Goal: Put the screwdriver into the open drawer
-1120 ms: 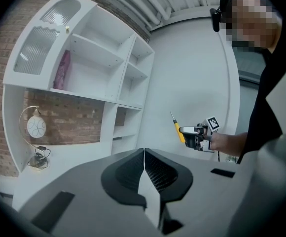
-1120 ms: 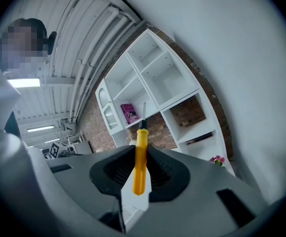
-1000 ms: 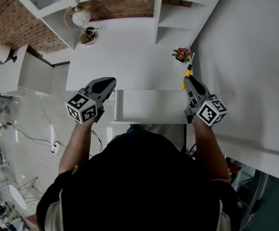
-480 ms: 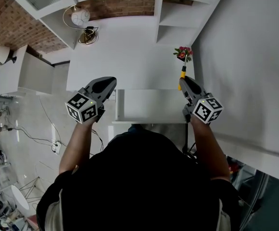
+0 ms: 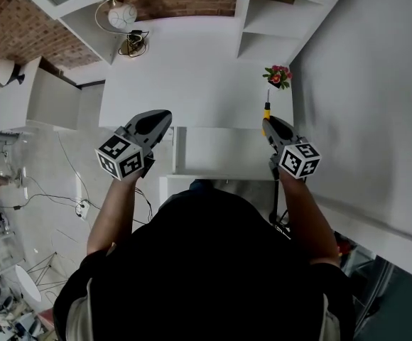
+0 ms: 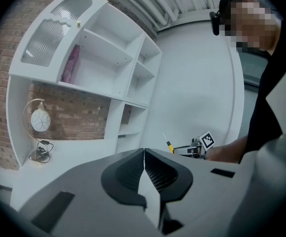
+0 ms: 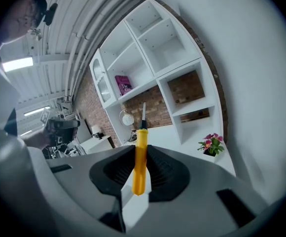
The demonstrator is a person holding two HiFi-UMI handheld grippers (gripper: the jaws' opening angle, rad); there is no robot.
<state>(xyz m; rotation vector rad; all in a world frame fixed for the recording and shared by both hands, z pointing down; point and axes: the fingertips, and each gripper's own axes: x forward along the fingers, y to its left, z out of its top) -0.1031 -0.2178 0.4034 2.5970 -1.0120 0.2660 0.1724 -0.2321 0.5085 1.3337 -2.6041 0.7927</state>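
The white desk top (image 5: 192, 69) and white open drawer (image 5: 220, 151) are viewed from the head camera, which is aimed steeply down from above the person. The left gripper (image 6: 144, 154) and right gripper (image 7: 142, 149) are each seen at very close range from a camera set just behind the jaws and pointed along them, across the desk, toward the white shelf unit (image 6: 113, 73). The round white lamp (image 7: 127, 118) and yellow-handled screwdriver (image 7: 140, 172) are caught in all three views, the small pot of pink flowers (image 7: 210, 146) only in the head and right gripper views.

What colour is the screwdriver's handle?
The screwdriver handle is yellow, with a black collar at the shaft; it shows best in the right gripper view.
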